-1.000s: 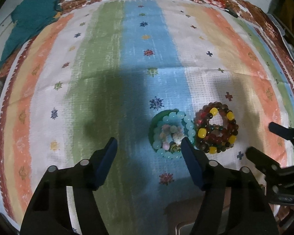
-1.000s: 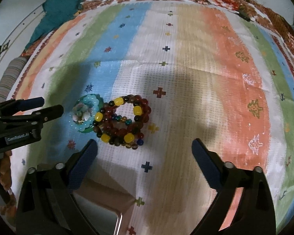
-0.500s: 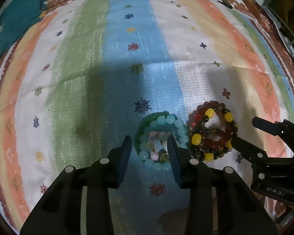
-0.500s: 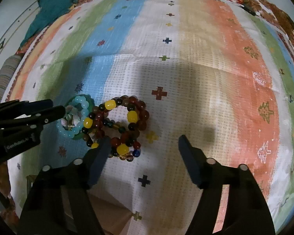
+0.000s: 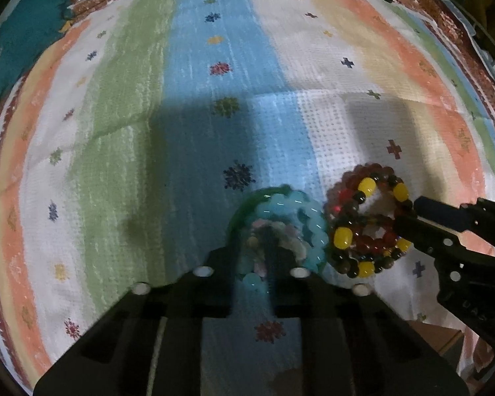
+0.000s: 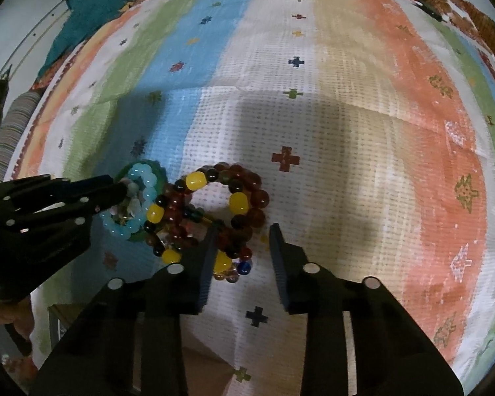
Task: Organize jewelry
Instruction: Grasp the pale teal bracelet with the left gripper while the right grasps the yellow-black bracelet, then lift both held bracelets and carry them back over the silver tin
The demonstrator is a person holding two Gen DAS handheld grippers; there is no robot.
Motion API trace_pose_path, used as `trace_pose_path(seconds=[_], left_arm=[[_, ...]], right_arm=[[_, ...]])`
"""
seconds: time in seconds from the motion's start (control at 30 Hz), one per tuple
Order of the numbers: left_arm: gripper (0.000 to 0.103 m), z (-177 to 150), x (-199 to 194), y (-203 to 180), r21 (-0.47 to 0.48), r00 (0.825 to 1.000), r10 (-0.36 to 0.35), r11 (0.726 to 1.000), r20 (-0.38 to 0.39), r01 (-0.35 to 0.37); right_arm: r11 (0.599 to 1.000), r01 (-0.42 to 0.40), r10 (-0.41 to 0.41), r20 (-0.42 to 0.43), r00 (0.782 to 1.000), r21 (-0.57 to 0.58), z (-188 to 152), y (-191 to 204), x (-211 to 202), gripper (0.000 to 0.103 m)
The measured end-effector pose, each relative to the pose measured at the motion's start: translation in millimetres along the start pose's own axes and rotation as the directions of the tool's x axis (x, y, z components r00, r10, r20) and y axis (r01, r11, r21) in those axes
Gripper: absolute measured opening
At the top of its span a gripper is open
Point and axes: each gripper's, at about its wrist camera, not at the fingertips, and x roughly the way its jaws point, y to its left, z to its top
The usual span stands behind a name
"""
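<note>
Two bracelet piles touching side by side on cloth, folded fabric far left

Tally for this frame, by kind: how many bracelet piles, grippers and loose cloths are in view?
Bracelet piles: 2, the aqua-and-green pile and the red-brown pile with yellow beads
Grippers: 2, the left gripper and the right gripper
Loose cloths: 1, the teal cloth
Total: 5
</note>
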Motion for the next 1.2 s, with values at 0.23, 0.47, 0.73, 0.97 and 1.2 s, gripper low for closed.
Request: trace_pose_path(seconds=[0.23, 0.47, 0.73, 0.97, 1.2], left_arm=[[0.008, 0.9, 0.6, -1.2, 0.015, 1.000, 0.005, 1.000, 0.008, -0.005], [0.008, 0.1, -8.1, -1.1, 0.015, 1.000, 0.004, 1.000, 0.022, -0.005], [0.008, -1.7, -20.1, -3.4, 0.018, 0.999, 0.009, 1.000, 0.043, -0.010], [0.008, -7.4, -39.0, -3.3, 0.016, 0.997, 0.010, 1.000, 0.077, -0.011], [0.008, -13.5, -51.4, -0.4, 0.008, 0.995, 0.009, 1.000, 0.095, -0.010]], right_arm=[[1.000, -0.008, 0.008, 0.003, 1.000, -0.007, 1.3, 1.4, 1.6, 0.022], [1.000, 0.012, -0.011, 0.013, 1.000, -0.022, 1.4, 4.1, -6.3, 0.011], [1.000, 0.015, -0.014, 0.031, 0.999, -0.026, 0.0, 4.0, -13.1, 0.011], [0.999, 0.025, -0.022, 0.072, 0.997, -0.040, -4.2, 9.3, -31.6, 0.011], [0.997, 0.052, -0.046, 0.110, 0.993, -0.055, -9.3, 14.8, -47.7, 0.011]])
